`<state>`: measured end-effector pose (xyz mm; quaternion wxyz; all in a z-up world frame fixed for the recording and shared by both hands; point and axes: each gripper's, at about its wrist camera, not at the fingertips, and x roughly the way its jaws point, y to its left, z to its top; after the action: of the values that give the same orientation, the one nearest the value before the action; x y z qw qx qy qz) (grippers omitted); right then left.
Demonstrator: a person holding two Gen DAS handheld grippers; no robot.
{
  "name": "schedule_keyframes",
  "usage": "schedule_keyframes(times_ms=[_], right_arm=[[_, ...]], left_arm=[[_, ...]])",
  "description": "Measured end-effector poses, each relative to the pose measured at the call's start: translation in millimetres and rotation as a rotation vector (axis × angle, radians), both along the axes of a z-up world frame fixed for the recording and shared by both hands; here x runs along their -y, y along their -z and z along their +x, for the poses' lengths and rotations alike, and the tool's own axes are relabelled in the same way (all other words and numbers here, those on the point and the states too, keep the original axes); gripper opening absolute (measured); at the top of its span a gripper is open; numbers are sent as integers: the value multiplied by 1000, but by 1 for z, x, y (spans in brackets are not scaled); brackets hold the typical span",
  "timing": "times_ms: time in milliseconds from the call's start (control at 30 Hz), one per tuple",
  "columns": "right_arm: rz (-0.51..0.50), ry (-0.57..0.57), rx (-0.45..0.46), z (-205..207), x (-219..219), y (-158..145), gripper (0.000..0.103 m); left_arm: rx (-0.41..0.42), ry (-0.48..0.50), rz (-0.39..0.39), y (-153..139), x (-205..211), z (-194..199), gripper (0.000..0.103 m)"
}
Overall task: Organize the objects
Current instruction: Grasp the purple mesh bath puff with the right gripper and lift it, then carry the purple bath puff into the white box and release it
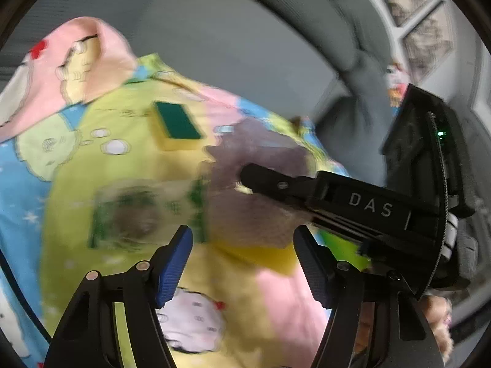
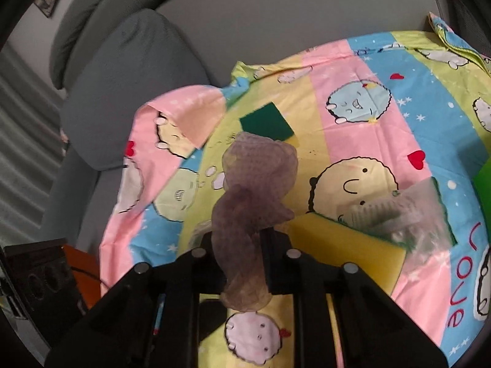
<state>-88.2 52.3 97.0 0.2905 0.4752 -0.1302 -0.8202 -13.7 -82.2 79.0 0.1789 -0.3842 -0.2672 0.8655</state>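
Note:
A purple-grey mesh cloth [image 2: 257,178] hangs bunched from my right gripper [image 2: 239,236], whose jaws are shut on it. In the left wrist view the mesh cloth [image 1: 260,150] drapes around the right gripper [image 1: 248,174], which reaches in from the right. My left gripper [image 1: 243,230] stands open over the cartoon-print sheet [image 1: 76,159], nothing between its pads. A green-topped yellow sponge [image 1: 178,122] lies further back, also seen as the sponge [image 2: 267,122] behind the mesh. A second yellow sponge [image 2: 346,245] lies partly under a clear printed plastic bag [image 2: 408,211]; that bag [image 1: 144,211] is blurred.
The cartoon sheet [image 2: 368,76] covers the whole work surface. Grey sofa cushions [image 2: 129,92] stand beyond its left edge. A black device [image 2: 40,279] sits at the lower left. A bright green object [image 2: 483,184] shows at the right edge. A person's hand [image 1: 438,316] holds the right gripper.

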Motion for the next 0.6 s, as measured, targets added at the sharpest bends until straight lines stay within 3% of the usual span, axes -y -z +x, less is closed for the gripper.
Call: schedule_keyframes(times_ms=[167,333,600], right_arm=[[-53,7,-35,27,-25,-16,18],[-72,28,-57,47,-50,-28,18],[-95,64,-66,73,-96,-33,18]], left_arm=[[-91,93,26,-16,-21,16,61],[-127,211,44,-24,-48,29,56],[-179,300,-5,-34,-89,41,54]])
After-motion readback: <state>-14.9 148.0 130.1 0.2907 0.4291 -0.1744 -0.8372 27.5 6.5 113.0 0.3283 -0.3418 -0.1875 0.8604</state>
